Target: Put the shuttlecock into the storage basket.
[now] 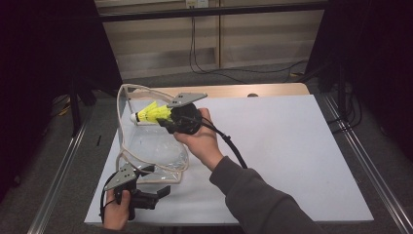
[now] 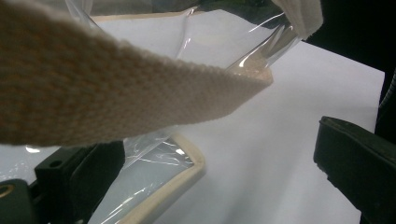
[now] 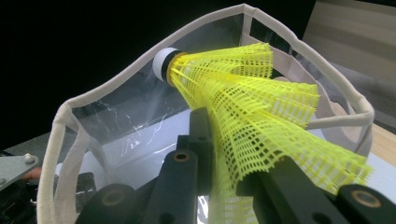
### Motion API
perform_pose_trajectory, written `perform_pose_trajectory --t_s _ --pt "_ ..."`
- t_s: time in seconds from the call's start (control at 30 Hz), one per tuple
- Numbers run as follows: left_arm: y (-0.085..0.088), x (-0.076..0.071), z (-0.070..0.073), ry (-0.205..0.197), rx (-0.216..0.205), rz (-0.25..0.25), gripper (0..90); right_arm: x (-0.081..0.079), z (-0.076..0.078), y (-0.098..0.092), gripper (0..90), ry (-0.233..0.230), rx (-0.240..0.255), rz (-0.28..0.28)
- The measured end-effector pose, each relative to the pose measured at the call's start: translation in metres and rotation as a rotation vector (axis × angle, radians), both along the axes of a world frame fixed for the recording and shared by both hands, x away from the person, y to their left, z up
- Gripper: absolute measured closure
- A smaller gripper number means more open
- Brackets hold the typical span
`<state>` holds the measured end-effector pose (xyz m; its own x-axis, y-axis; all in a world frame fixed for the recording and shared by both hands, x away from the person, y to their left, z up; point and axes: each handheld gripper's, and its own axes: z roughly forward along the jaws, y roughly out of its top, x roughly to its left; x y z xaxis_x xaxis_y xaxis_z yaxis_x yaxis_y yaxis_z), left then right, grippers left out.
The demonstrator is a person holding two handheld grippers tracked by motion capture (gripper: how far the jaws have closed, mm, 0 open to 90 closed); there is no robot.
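Observation:
A yellow plastic shuttlecock (image 1: pixel 151 113) with a white cork points left into the mouth of a clear bag (image 1: pixel 151 146) with beige trim, which stands on its side on the white table. My right gripper (image 1: pixel 163 121) is shut on the shuttlecock's skirt. In the right gripper view the net skirt (image 3: pixel 243 102) is squeezed between the black jaws (image 3: pixel 224 154), with the bag's rim (image 3: pixel 116 79) arching around it. My left gripper (image 1: pixel 163 191) sits at the table's front left by the bag's lower edge. In the left gripper view its jaws (image 2: pixel 217 140) stand wide apart, with a beige webbing strap (image 2: pixel 93 84) crossing above them.
The white table top (image 1: pixel 292 146) stretches bare to the right of the bag. A wooden strip (image 1: pixel 234 90) runs along its back edge. Metal rails (image 1: pixel 360 156) flank the table, and cables (image 1: pixel 219 68) lie on the floor behind.

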<state>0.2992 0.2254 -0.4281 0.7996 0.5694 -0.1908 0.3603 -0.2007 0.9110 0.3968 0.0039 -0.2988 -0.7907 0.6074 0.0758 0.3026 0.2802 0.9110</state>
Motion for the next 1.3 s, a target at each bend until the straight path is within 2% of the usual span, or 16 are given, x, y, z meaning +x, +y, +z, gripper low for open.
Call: perform_pose_trajectory --t_s 0.67,1.3 --pt "0.000 0.000 0.000 -0.001 0.002 0.001 2.0 -0.005 -0.002 0.022 82.5 0.012 0.015 0.015" --pt "0.000 0.000 0.000 -0.001 0.000 -0.001 2.0 -0.003 -0.012 0.033 82.5 0.024 -0.004 0.002"
